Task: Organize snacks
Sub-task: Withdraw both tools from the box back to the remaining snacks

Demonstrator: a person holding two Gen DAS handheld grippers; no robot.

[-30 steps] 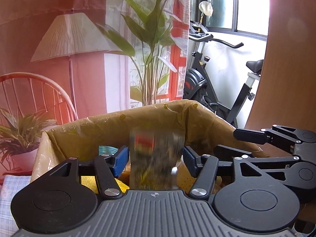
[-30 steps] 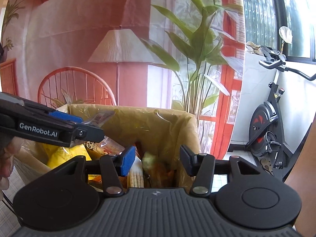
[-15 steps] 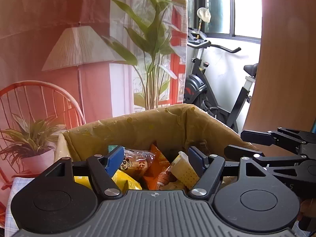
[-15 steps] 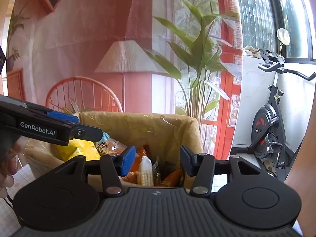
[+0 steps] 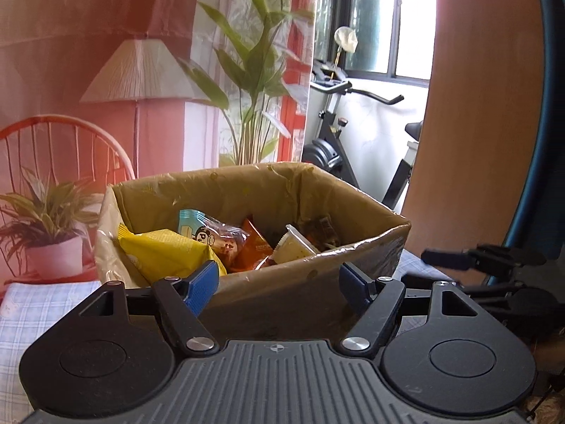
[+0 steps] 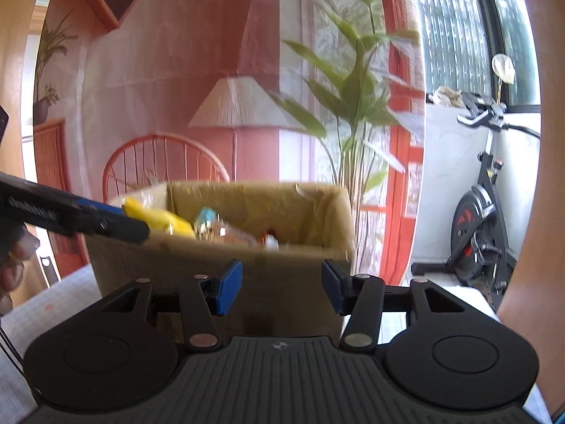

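A cardboard box (image 5: 303,279) lined with plastic film stands on the table and holds several snack packets: a yellow bag (image 5: 166,251), a clear panda packet (image 5: 215,238), an orange packet (image 5: 256,247) and a pale wafer pack (image 5: 293,249). My left gripper (image 5: 279,286) is open and empty, just in front of the box's near wall. My right gripper (image 6: 280,291) is open and empty, in front of the same box (image 6: 282,275). The left gripper's fingers (image 6: 106,221) cross the left of the right wrist view.
A checked blue tablecloth (image 5: 31,311) covers the table. Behind the box are a potted plant (image 5: 49,226), a red wire chair (image 6: 162,162), a tall leafy plant (image 5: 247,81) and an exercise bike (image 6: 483,226). A wooden panel (image 5: 469,106) stands at the right.
A snack packet dropped from my left gripper into the box. Both grippers then pulled back and down, from over the box to in front of its near wall.
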